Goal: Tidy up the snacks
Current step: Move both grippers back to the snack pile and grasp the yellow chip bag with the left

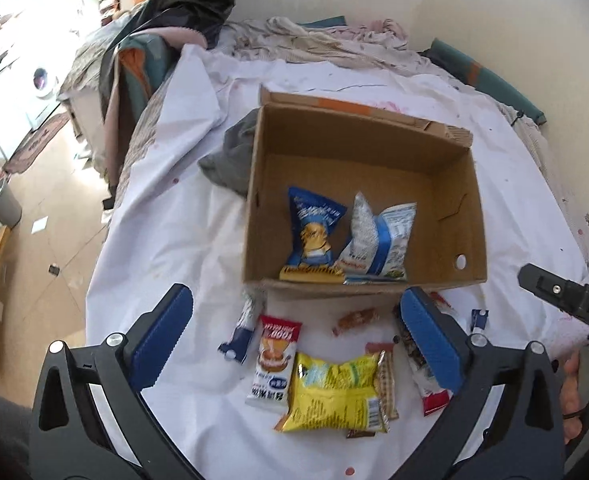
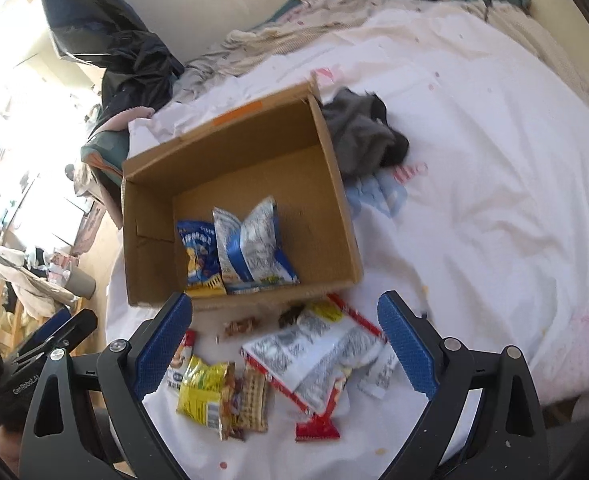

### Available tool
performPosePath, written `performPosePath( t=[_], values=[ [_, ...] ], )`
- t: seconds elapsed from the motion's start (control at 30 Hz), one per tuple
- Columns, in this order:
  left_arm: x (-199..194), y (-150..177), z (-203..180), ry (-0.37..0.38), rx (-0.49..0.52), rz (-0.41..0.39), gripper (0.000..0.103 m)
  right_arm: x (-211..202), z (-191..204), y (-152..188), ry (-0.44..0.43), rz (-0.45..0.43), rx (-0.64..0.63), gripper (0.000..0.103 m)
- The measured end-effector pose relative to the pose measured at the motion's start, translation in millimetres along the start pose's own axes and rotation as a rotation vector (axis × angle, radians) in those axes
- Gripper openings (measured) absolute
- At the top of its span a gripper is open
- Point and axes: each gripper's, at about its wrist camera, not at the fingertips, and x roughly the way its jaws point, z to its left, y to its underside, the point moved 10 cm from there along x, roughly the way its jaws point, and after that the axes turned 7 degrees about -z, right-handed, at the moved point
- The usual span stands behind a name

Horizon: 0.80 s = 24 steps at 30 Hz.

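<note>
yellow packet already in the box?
No: in the left wrist view the yellow packet lies on the white sheet in front of the cardboard box, which holds only two blue and white packets.

Cardboard box [image 1: 466, 216] open on top, far half of its floor bare; two bags [image 1: 346, 236] crowd the near wall; grey cloth [image 1: 230, 160] against its outer side; loose packets [image 2: 254, 372] litter the sheet [image 2: 494, 200] near the box; remaining sheet bare.
</note>
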Motion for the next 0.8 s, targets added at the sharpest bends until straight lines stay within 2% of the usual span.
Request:
performPosePath(
  t=[0.2,0.37,0.53,0.63,0.73,0.8],
  values=[
    [7.9,22.2,14.6,0.002,-0.059,0.077,0.103,1.7,-10.7,15.9,0.007,0.036,0.068,0.096],
    [28.0,62.0,5.4,0.067,-0.076,0.243,0.103,6.1,-13.1,23.4,0.004,0.063,0.096,0.096],
    [50.0,104.3,-27.5,0.152,-0.067,0.397,0.103,11.6,-16.0,27.2,0.001,0.089,0.125,0.096],
    [66.2,124.8,-43.1,0.145,-0.027,0.459,0.102,13.4,-18.1,29.1,-0.003,0.1,0.139,0.096],
    [79.2,134.4,-51.6,0.139,-0.008,0.489,0.101,13.1,-19.6,29.8,-0.007,0.104,0.151,0.096],
    [86.5,140.8,-54.3,0.117,0.018,0.508,0.096,12.7,-20.6,30.5,-0.007,0.105,0.155,0.096]
  ],
)
